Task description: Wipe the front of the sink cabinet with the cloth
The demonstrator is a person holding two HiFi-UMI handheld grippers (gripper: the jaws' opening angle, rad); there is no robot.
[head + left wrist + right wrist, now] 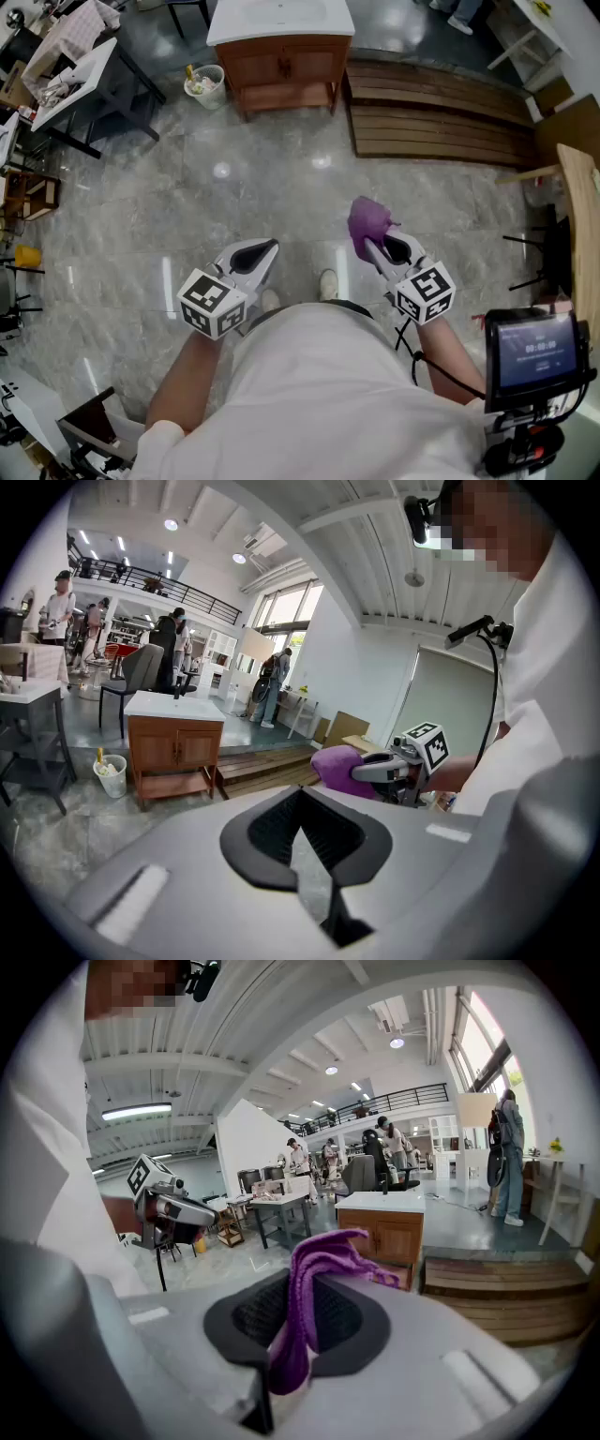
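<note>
The wooden sink cabinet with a white top stands across the floor at the top of the head view, well ahead of both grippers; it also shows as the cabinet and the cabinet. A purple cloth sticks out of my right gripper, whose jaws are shut on it; the cloth hangs between the pads. My left gripper is held beside it at waist height, jaws closed together with nothing in them. In the left gripper view the right gripper shows with the cloth.
A white bin stands left of the cabinet, a wooden slat platform to its right. Tables with clutter line the left side. A phone on a mount sits at my right. People stand in the background of the gripper views.
</note>
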